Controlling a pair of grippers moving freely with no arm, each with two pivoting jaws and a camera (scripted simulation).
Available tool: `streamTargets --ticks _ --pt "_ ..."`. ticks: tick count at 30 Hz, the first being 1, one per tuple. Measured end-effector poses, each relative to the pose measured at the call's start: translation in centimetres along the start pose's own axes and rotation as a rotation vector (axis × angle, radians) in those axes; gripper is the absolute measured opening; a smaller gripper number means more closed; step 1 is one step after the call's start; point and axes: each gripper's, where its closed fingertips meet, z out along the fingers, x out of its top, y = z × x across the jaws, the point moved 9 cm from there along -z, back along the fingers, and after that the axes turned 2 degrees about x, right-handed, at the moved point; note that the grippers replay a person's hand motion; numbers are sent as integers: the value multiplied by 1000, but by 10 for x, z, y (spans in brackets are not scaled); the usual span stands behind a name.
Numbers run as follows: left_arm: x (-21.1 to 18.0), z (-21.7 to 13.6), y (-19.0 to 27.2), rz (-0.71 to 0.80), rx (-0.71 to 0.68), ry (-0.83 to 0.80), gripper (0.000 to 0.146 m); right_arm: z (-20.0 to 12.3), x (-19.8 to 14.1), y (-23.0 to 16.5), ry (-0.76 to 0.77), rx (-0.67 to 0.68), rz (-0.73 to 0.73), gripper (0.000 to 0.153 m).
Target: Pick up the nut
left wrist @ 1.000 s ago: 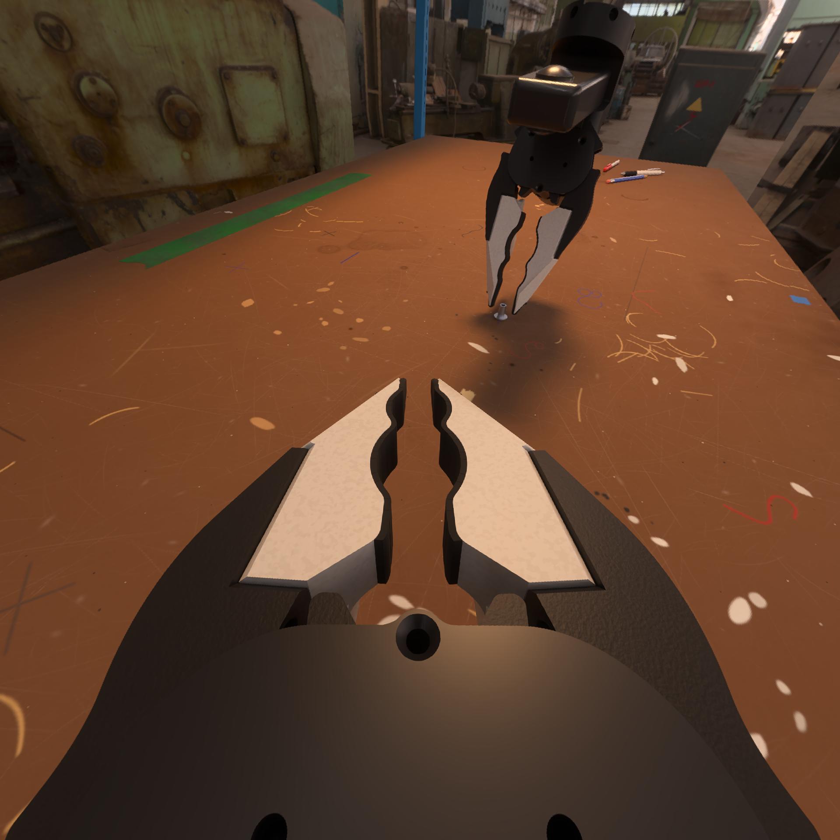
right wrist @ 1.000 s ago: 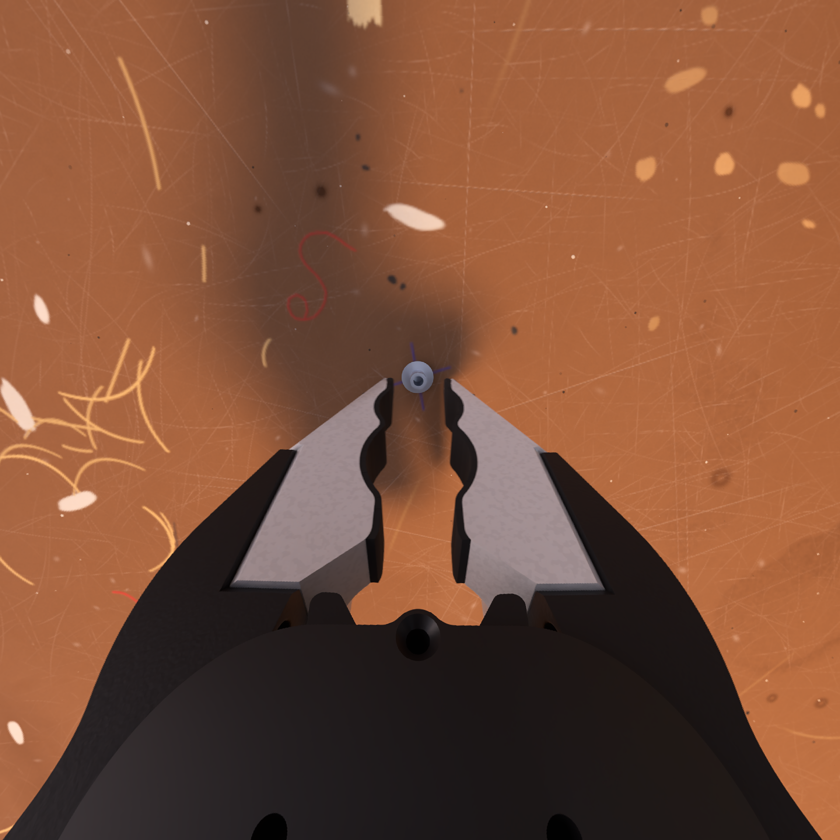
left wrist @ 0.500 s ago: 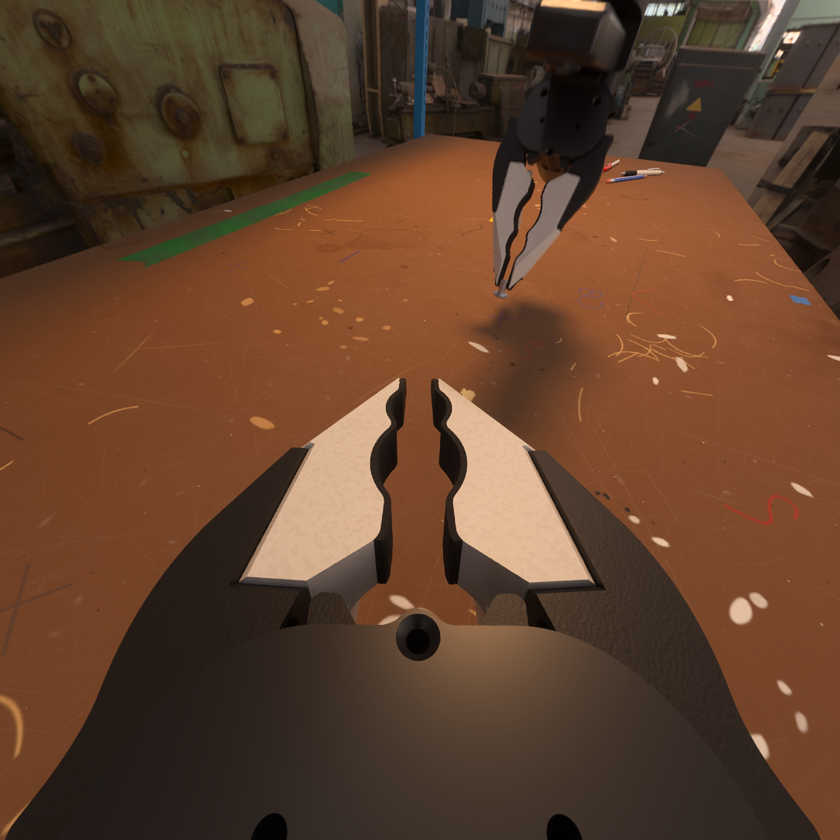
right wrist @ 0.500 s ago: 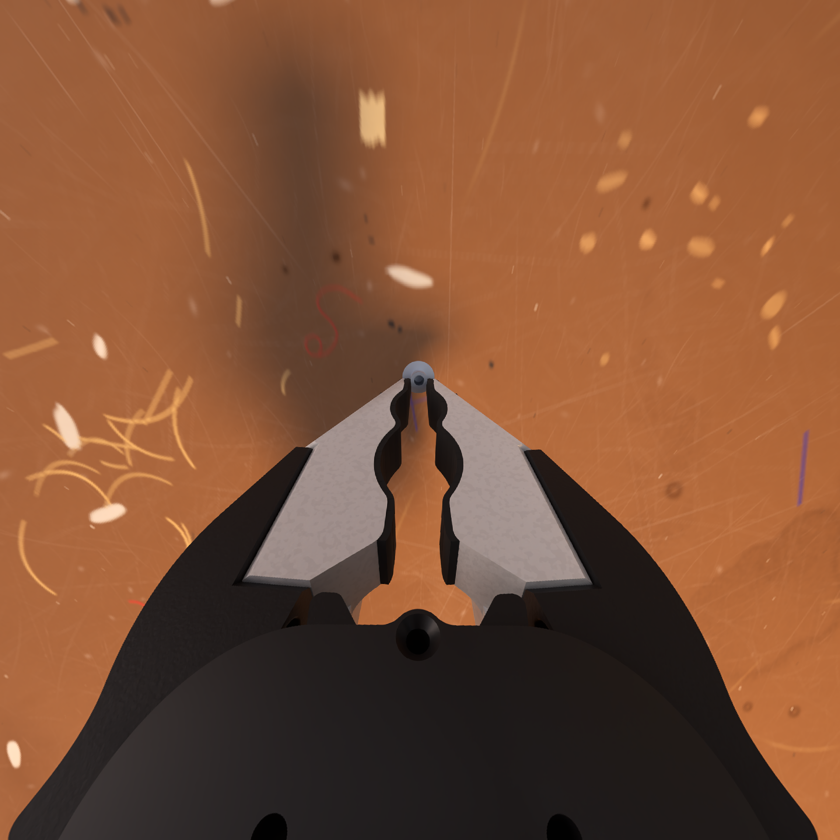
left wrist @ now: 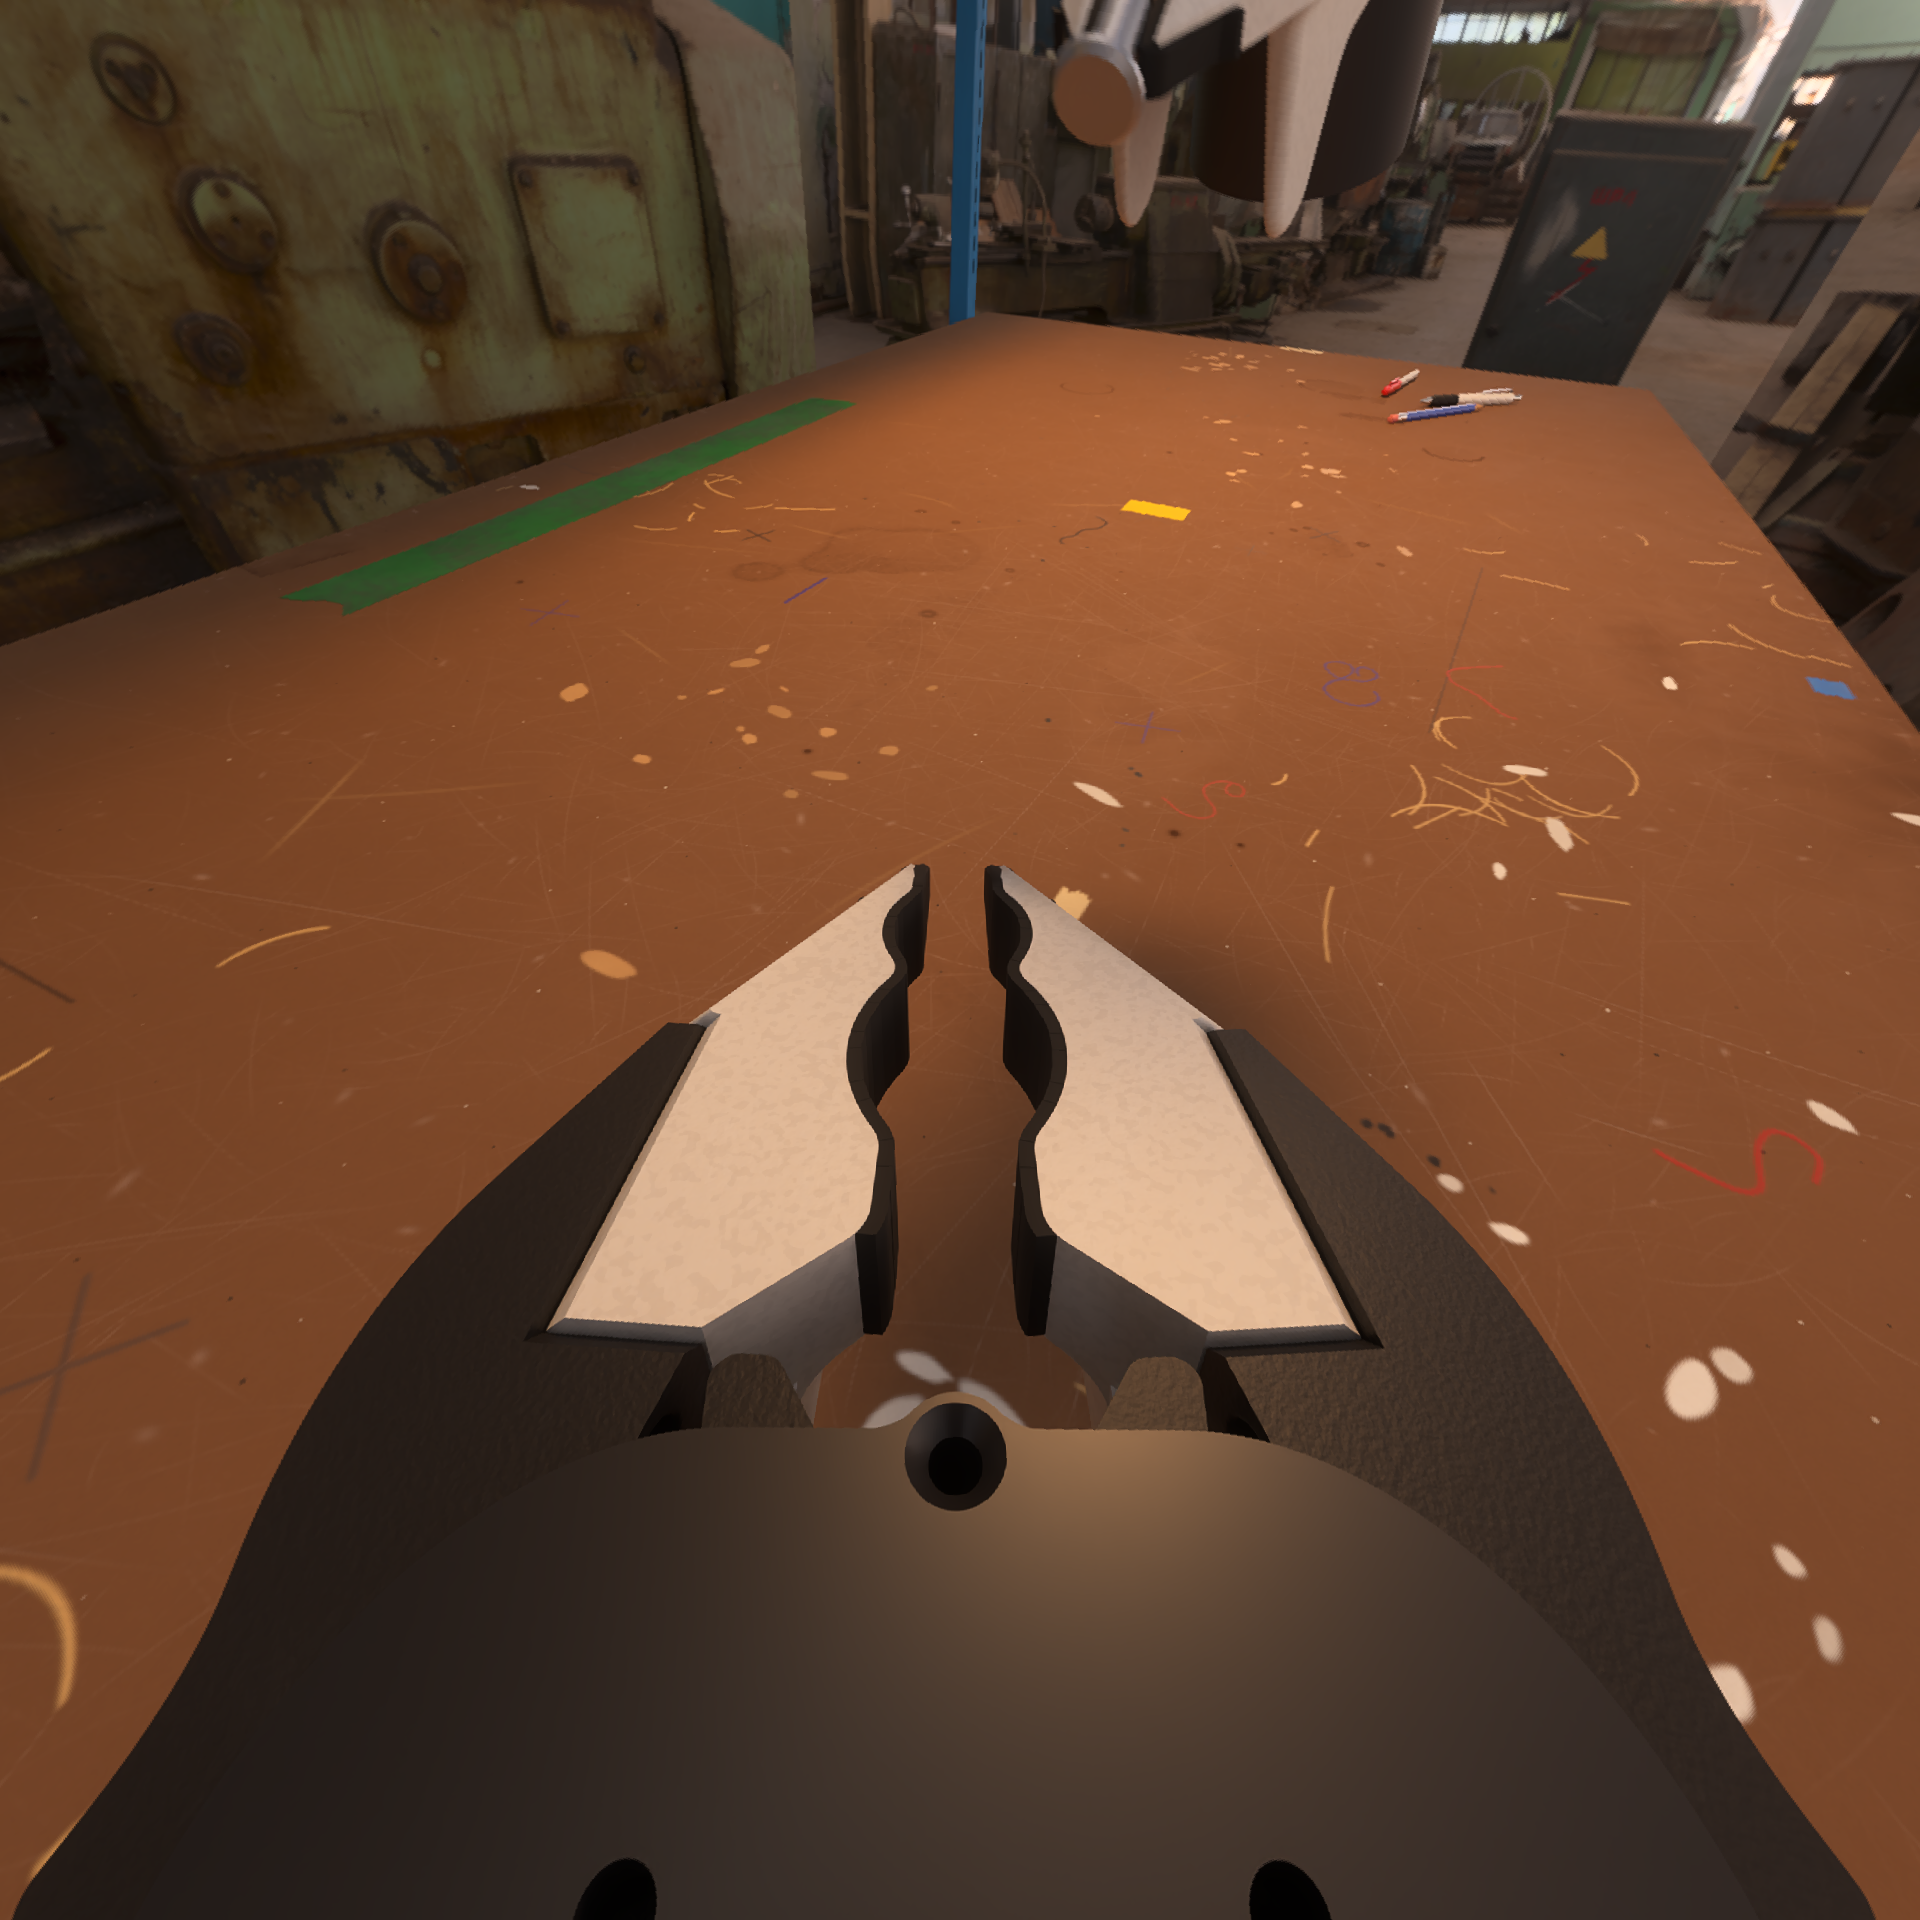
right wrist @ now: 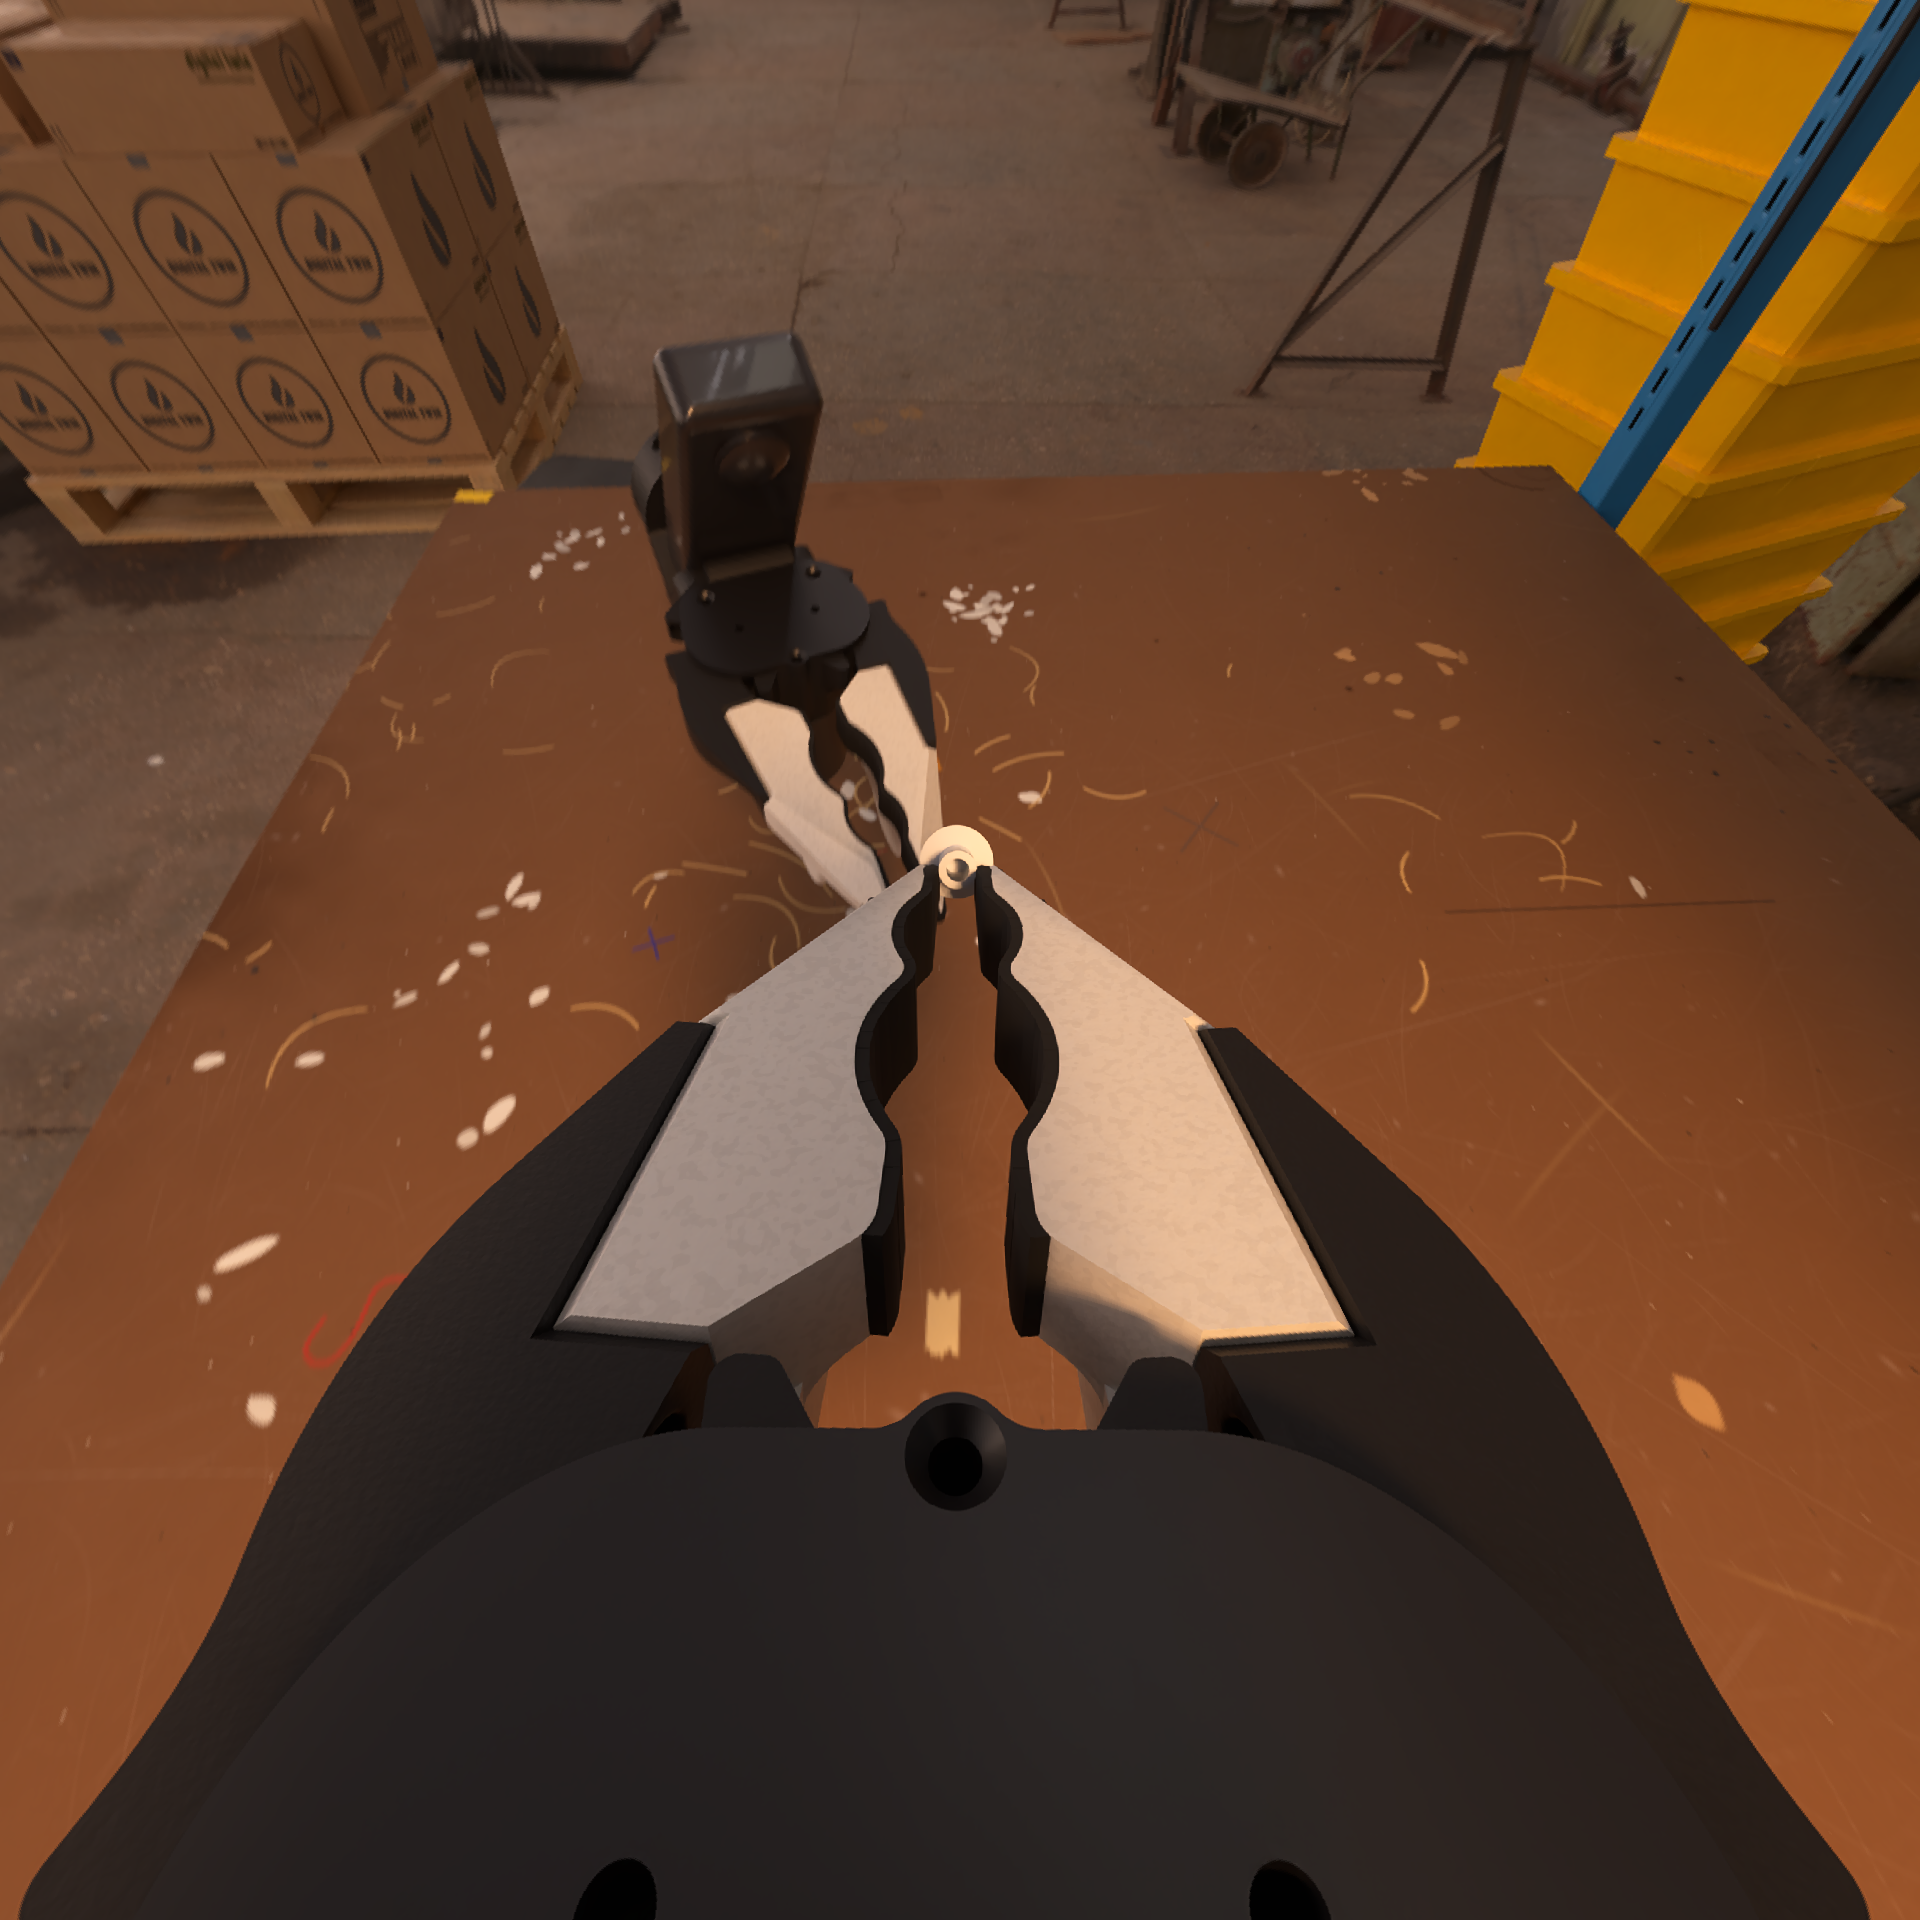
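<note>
One small pale round metal nut (right wrist: 956,862) clamped at the very tips of the right gripper (right wrist: 956,883), held clear above the scratched brown worktop (right wrist: 1455,1039).

We find the hold to be narrow, on the extreme ends of the grey fingers (right wrist: 790,1122), and judge that the grip should be kept firm and any further lift slow and level, without tilt or jerk. The left gripper (left wrist: 956,883) rests low beyond the nut, jaws a little apart and empty; we advise it stay clear of the nut.
</note>
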Motion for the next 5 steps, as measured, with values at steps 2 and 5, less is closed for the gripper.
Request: streamTargets --ticks 2,5 --pt "0 -2 -1 2 11 -8 10 11 4 4 26 17 30 7" --pt "0 -3 -1 0 8 -9 10 23 2 13 61 53 96 7"
